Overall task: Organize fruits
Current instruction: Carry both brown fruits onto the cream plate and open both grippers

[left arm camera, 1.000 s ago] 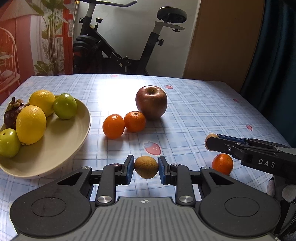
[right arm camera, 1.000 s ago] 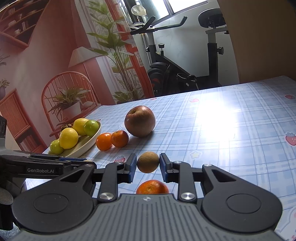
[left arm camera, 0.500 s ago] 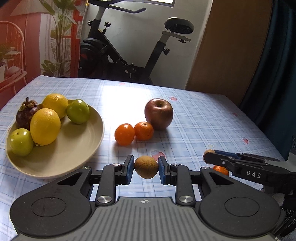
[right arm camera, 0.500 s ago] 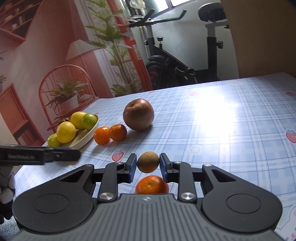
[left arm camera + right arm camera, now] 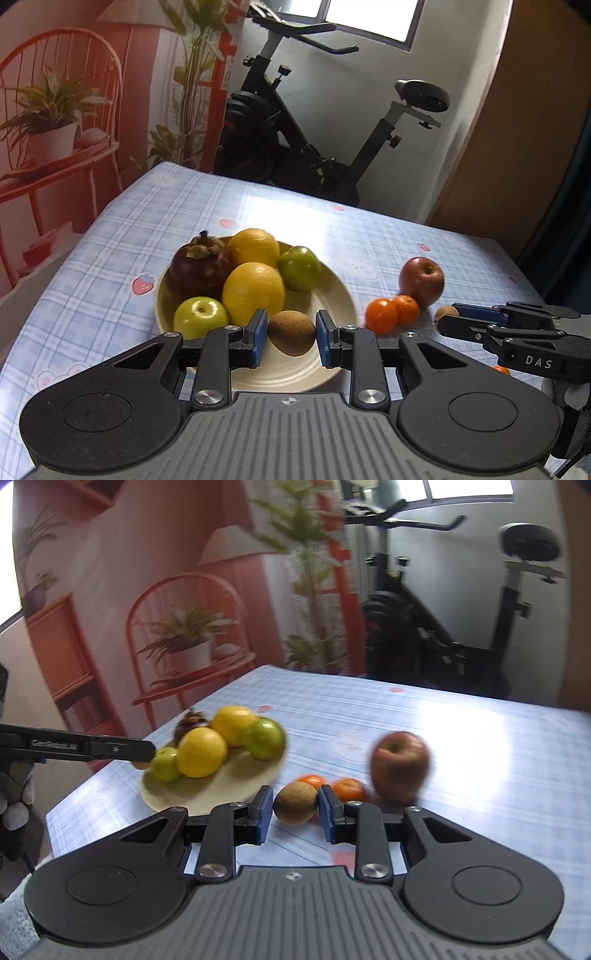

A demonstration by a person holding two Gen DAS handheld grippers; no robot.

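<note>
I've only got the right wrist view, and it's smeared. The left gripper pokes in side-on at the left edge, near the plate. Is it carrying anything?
Observer: Yes. The left wrist view shows the left gripper shut on a kiwi, lined up with the near part of the plate.
Operator: What's the dark thing behind the yellow fruit?
Observer: A mangosteen, on the plate's far left, against both yellow fruits.
Operator: Any loose fruit I can't see?
Observer: One tangerine on the tablecloth, mostly hidden behind the right gripper, which holds the second kiwi.
</note>
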